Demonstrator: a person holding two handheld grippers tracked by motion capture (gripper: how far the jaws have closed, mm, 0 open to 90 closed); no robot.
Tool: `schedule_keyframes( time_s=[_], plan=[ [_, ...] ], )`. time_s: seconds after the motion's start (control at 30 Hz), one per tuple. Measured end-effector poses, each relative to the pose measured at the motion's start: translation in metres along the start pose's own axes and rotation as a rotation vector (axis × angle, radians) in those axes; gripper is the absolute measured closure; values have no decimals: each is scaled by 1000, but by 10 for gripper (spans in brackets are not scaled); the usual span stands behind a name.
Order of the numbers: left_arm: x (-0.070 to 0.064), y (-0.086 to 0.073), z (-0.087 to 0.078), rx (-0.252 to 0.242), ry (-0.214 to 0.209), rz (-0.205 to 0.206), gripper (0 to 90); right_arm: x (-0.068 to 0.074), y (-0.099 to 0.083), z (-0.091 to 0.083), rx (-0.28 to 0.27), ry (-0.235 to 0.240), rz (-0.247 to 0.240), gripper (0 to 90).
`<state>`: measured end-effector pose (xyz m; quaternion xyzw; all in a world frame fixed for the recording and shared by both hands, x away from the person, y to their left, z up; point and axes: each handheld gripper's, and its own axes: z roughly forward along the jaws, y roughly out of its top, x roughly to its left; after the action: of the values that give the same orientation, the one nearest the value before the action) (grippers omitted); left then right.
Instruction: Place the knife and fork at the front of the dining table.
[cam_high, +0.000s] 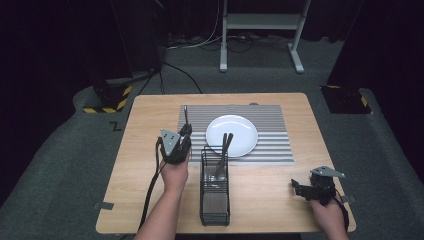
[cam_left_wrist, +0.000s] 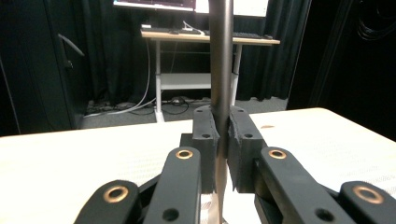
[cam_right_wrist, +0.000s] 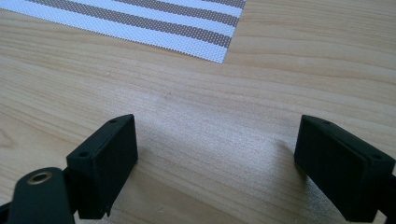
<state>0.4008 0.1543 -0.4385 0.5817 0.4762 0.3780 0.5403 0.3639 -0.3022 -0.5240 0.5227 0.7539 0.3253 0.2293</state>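
My left gripper (cam_high: 184, 134) is shut on a slim dark metal utensil (cam_high: 186, 116) whose handle points away over the left edge of the striped placemat (cam_high: 270, 145). In the left gripper view the utensil's handle (cam_left_wrist: 220, 56) rises straight up between the pads of the left gripper (cam_left_wrist: 222, 135). A white plate (cam_high: 232, 135) lies on the mat just right of it. A black wire caddy (cam_high: 215, 195) stands in front of the plate with other utensils (cam_high: 224, 150) leaning in it. My right gripper (cam_high: 300, 189) rests open on the table's front right; the right gripper (cam_right_wrist: 217, 163) has bare wood between its jaws.
The wooden table (cam_high: 270, 205) ends close in front of both hands. A corner of the placemat (cam_right_wrist: 187, 28) lies ahead of the right gripper. A white desk frame (cam_high: 260, 30) and cables stand on the floor beyond the table.
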Motion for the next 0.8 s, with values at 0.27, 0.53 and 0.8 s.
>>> schedule_keyframes(
  time_s=[0.27,0.53,0.8],
  plan=[
    [1,-8,8,29,19,1,825,0,0,0,0,0,0,133],
    [3,-14,23,66,39,-5,825,0,0,0,0,0,0,133],
    [6,-11,48,134,64,-33,825,0,0,0,0,0,2,133]
  ],
)
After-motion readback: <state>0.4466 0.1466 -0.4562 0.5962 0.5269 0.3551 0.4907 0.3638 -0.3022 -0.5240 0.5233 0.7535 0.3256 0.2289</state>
